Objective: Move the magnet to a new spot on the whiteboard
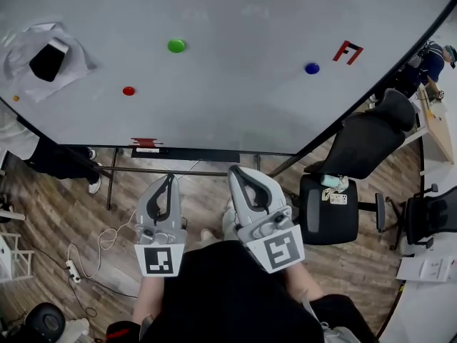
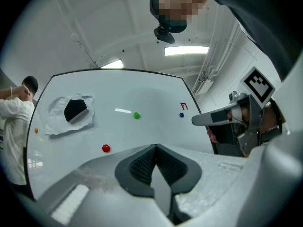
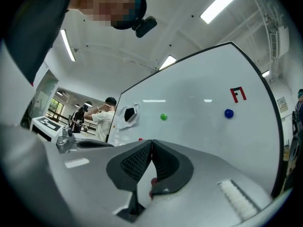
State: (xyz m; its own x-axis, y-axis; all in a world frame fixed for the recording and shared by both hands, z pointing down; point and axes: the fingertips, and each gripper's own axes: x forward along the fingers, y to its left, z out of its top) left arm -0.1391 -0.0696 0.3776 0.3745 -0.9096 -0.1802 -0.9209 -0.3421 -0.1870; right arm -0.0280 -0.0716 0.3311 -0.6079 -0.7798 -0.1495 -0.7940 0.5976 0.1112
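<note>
The whiteboard [image 1: 235, 106] carries three round magnets: a green magnet [image 1: 176, 46] near the top, a red magnet [image 1: 128, 91] lower left and a blue magnet [image 1: 312, 68] at the right. Both grippers hang low in front of the board, well short of it, close to the person's body. My left gripper [image 1: 171, 178] is shut with nothing in it, its pads meeting in the left gripper view [image 2: 155, 148]. My right gripper [image 1: 235, 171] is also shut and empty [image 3: 151, 144]. From the grippers the green magnet [image 2: 137, 115] [image 3: 163, 117] and blue magnet [image 2: 182, 115] [image 3: 228, 113] show far ahead.
A black eraser on crumpled paper [image 1: 48, 58] sticks to the board's left side, and a red F-shaped mark [image 1: 348, 51] sits at its right. A black office chair [image 1: 360, 145] stands right of the board, a second chair [image 1: 432, 216] further right. A person [image 1: 21, 145] stands at the left. Cables [image 1: 100, 245] lie on the floor.
</note>
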